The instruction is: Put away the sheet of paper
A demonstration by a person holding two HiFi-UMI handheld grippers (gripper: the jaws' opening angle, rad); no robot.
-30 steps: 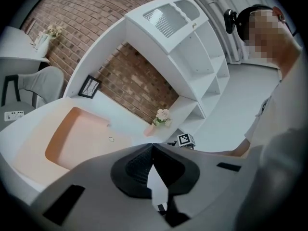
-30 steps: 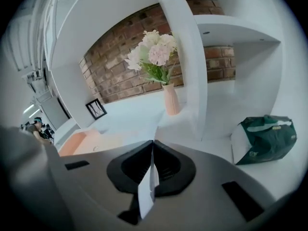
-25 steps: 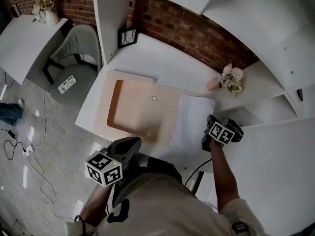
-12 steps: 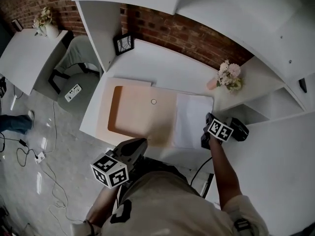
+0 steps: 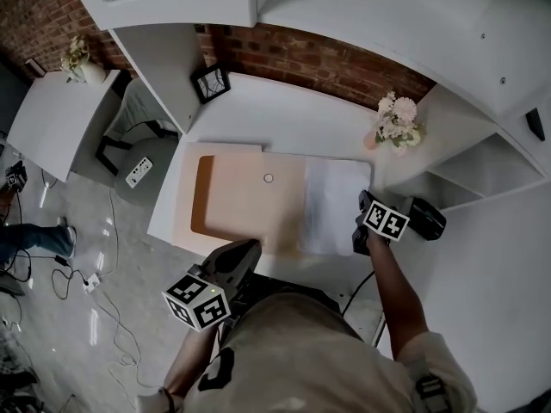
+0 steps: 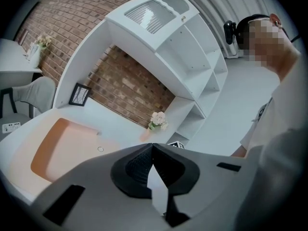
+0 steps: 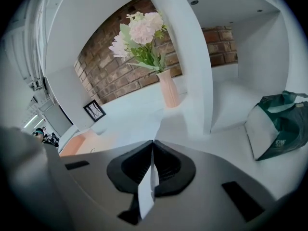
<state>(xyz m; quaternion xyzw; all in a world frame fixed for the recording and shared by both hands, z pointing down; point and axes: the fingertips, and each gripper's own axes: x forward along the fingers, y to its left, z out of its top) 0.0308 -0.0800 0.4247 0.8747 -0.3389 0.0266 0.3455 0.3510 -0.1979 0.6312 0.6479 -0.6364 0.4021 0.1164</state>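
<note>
Head view: the sheet of paper point(image 5: 331, 203) lies flat on the desk point(image 5: 284, 119), just right of a peach mat point(image 5: 250, 200), with its long axis running away from the person. The right claw point(image 5: 360, 231) sits at the sheet's right long edge, near the front corner. The left claw point(image 5: 245, 252) hangs off the desk's front edge by the mat, well apart from the sheet, so the right is plainly the nearer.

Left gripper view: the left claw point(image 6: 153, 147) has its jaws together on nothing, and the mat point(image 6: 67, 146) lies ahead to its left.

Right gripper view: the right claw point(image 7: 153, 142) is closed at the tips. The sheet point(image 7: 144, 126) runs forward and left from them, so its edge looks pinched. A vase point(image 7: 169, 88) stands beyond.
</note>
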